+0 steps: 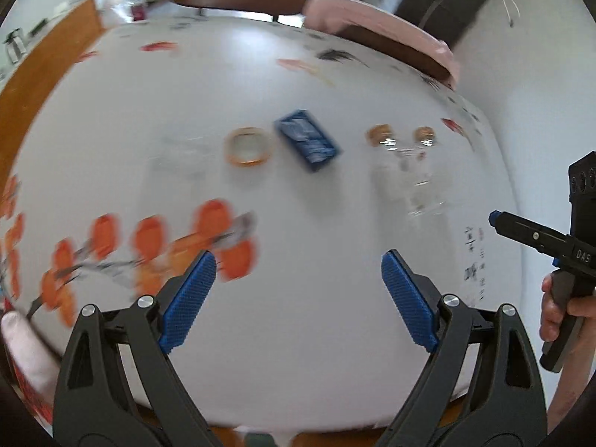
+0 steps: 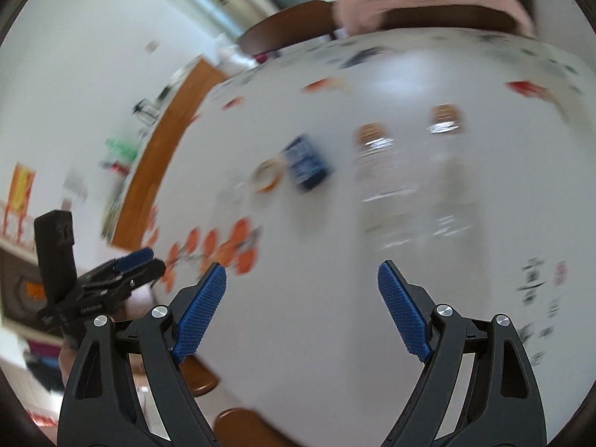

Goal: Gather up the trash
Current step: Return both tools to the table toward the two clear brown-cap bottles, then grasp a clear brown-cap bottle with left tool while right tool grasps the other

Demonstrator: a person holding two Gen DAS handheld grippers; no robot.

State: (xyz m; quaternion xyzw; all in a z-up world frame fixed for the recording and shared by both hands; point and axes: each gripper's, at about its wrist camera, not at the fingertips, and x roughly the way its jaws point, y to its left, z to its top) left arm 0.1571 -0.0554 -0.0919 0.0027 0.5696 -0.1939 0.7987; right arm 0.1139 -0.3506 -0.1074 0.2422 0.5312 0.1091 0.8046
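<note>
On the white table (image 1: 298,85) lie a blue carton (image 1: 307,139), a roll of orange-rimmed tape (image 1: 248,146) to its left, and two clear plastic bottles with tan caps (image 1: 413,164) to its right. The same carton (image 2: 306,163), tape (image 2: 267,176) and bottles (image 2: 391,182) show blurred in the right wrist view. My left gripper (image 1: 298,264) is open and empty above the table's near part. My right gripper (image 2: 301,275) is open and empty, also short of the items; it shows at the right edge of the left wrist view (image 1: 495,219).
The tablecloth has an orange flower print (image 1: 149,246) at near left. Brown chairs, one with a pink cover (image 1: 376,26), stand at the far side. A wooden counter (image 1: 48,63) runs along the left. Both views are motion-blurred.
</note>
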